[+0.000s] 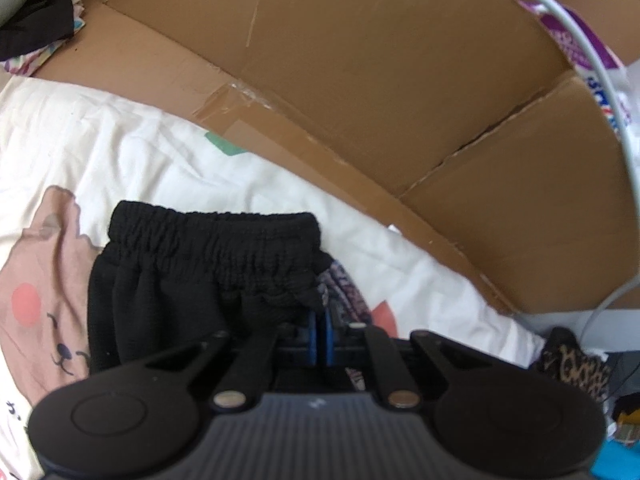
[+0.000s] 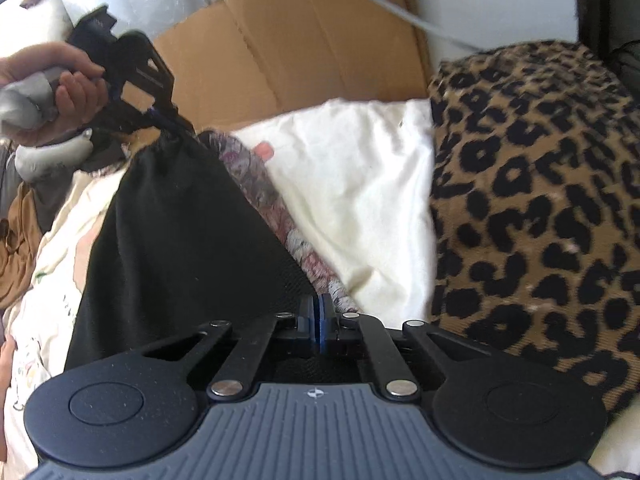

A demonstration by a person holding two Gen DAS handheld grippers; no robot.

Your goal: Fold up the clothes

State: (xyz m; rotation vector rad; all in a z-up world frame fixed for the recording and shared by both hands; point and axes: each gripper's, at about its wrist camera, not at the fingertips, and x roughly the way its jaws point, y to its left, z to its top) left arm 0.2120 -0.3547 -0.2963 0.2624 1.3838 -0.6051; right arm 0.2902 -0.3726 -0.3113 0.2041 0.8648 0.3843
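Only the right wrist view catches the hand [image 2: 60,92] on the left gripper [image 2: 166,122] and a leopard-print cloth [image 2: 536,208]. Cardboard [image 1: 380,80] rises behind the cartoon bedsheet [image 1: 120,152]. Both grippers, right gripper [image 2: 319,320] included, pinch the black shorts [image 1: 192,280], stretched over that sheet.

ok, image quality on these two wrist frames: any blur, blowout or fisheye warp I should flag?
Left wrist: the cardboard panel edges bow into curves from the fisheye and look soft; the black shorts waistband is fairly crisp. Right wrist: the person's hand and the left hand-held gripper it holds are smeared; the white bedding is nearly blown out; the leopard-print fabric is slightly soft.
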